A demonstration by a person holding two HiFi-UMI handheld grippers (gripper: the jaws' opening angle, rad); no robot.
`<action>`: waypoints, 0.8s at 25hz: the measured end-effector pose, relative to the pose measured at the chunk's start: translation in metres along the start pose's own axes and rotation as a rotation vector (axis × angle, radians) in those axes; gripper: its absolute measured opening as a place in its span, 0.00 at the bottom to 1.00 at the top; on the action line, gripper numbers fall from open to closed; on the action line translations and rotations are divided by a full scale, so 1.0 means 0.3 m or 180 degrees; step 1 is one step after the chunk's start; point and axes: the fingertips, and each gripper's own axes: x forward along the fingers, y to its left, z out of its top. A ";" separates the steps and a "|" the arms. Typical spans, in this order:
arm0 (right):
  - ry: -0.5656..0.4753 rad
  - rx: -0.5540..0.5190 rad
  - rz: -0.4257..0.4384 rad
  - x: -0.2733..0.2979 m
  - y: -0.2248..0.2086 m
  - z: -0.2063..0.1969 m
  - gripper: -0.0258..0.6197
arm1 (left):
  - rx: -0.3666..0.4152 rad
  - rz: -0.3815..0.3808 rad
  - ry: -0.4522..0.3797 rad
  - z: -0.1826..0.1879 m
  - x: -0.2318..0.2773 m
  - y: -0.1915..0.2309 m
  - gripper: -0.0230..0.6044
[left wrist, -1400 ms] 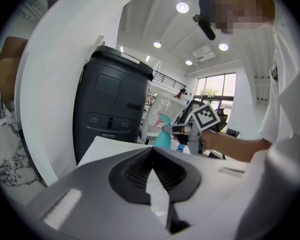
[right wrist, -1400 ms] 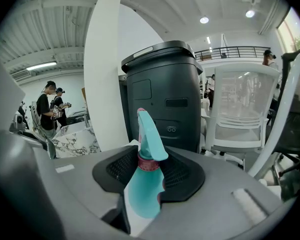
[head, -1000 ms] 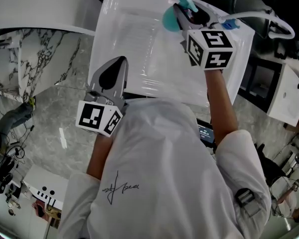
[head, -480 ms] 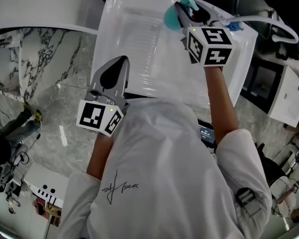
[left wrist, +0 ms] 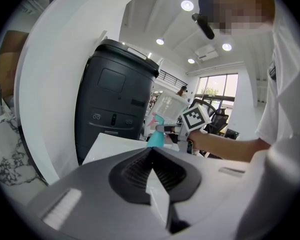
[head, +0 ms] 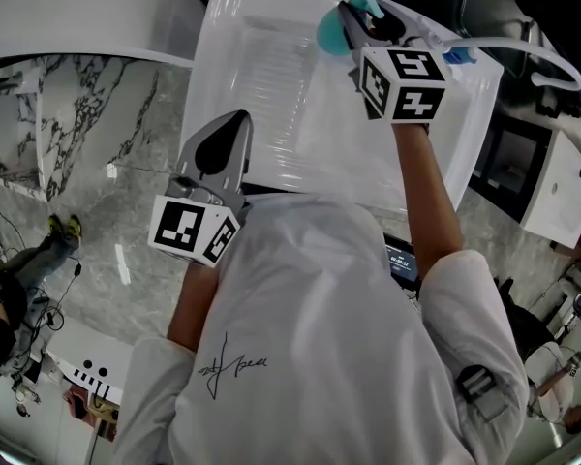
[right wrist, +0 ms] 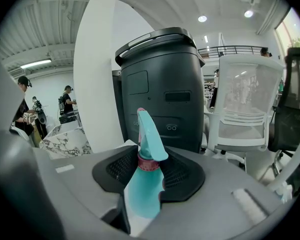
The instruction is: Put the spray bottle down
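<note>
Your right hand-held gripper (right wrist: pixel 146 159) clamps the teal spray bottle (right wrist: pixel 142 196) by its body, nozzle upward, so that it can be set down upright. The bottle is over the far right part of the white counter (head: pixel 261 85); whether its base touches cannot be told. Your left hand-held gripper (head: pixel 218 153) is closed on nothing, waiting at the near edge, well apart from the bottle.

Marbled floor (head: pixel 136 221), white table (head: pixel 261 95), perhaps black bin (right wrist: pixel 160 84)

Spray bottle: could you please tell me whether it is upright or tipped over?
Upright: the right gripper view shows the spray bottle standing clamped in the right gripper, trigger head on top.
</note>
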 end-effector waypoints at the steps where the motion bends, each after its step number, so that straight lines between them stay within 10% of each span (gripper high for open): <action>1: 0.0004 0.0002 -0.0004 0.006 0.000 -0.003 0.24 | -0.0002 0.0000 0.0003 0.000 0.000 0.003 0.08; 20: -0.0123 0.0071 -0.0137 0.083 -0.060 -0.035 0.24 | -0.0038 0.0042 0.0052 -0.011 -0.002 0.022 0.08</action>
